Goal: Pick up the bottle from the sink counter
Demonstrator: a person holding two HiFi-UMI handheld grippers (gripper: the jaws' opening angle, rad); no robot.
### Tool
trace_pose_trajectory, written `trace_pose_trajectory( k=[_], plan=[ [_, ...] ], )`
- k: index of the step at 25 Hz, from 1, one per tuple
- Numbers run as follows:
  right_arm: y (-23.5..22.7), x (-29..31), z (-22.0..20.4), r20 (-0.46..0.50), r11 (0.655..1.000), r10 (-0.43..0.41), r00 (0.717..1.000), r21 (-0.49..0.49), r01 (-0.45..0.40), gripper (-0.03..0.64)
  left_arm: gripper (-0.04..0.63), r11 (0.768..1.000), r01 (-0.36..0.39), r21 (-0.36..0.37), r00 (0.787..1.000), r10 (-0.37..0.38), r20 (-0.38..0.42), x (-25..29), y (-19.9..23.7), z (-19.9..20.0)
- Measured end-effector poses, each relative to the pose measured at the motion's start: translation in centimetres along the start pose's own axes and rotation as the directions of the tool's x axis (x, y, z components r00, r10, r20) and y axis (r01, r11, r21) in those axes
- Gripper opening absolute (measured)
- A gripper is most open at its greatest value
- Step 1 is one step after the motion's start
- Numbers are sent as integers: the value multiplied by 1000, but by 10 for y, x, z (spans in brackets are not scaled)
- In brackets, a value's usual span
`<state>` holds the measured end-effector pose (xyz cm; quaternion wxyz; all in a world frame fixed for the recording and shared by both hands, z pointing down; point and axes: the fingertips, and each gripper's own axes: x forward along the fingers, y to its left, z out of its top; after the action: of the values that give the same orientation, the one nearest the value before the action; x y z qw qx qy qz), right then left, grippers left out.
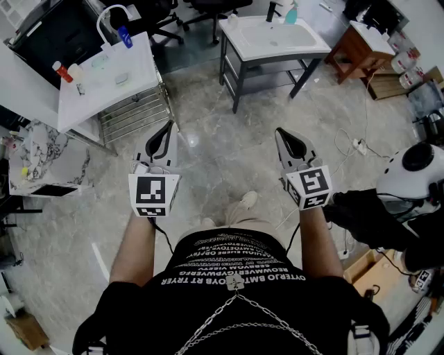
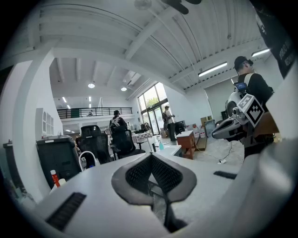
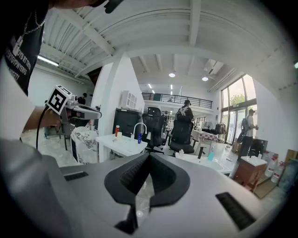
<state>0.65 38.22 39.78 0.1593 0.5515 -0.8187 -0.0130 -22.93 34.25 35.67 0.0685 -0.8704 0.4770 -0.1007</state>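
Approach stage: tongs shut and empty, bottle well out of reach

The left tongs (image 1: 168, 125) and the right tongs (image 1: 281, 132) are held side by side in front of the person's waist, both pointing forward and a little down. In each gripper view the two dark pads meet at their tips. Only the pale stone floor (image 1: 229, 139) shows through the slit lower down. Nothing is between the pads of either pair, and neither pair touches anything.

Further out, a white sink table (image 1: 243, 43) stands across the floor ahead and slightly to the right. A teal bottle (image 1: 291, 12) stands upright at its back edge, just beside the dark tap. To the left is a second sink table (image 1: 104, 90), with a blue bottle (image 1: 125, 37) standing beside its white tap. The task sentence does not say which bottle is meant, and the views do not settle it either. The teal bottle, more nearly straight ahead, seems the likelier one.

By my reading the task has barely started, since no reach is under way and both tables are well apart from the tongs. The next move calls for walking up to the chosen table. One pair of tongs must then be opened wide enough to pass round the bottle's body and brought in level from the front. It should close on the bottle without knocking the tap beside it.
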Motion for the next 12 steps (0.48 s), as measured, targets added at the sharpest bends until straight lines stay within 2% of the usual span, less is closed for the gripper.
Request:
trace_pose_trajectory(
  k=[5,11,12],
  plan=[
    [35,-19,14,1,999,-9,1000,31,9,-5,6,1000,17,-14,1000,-17,24,-38,14,9],
    [33,-21,20,6,998,8,1000,60,-8,-3,5,999,33,-11,999,-33,40,-35,18,14],
    [30,-17,21,9,998,11,1000,62,-12,34,5,999,38,-15,999,-38,37,-29,18,13]
  ],
)
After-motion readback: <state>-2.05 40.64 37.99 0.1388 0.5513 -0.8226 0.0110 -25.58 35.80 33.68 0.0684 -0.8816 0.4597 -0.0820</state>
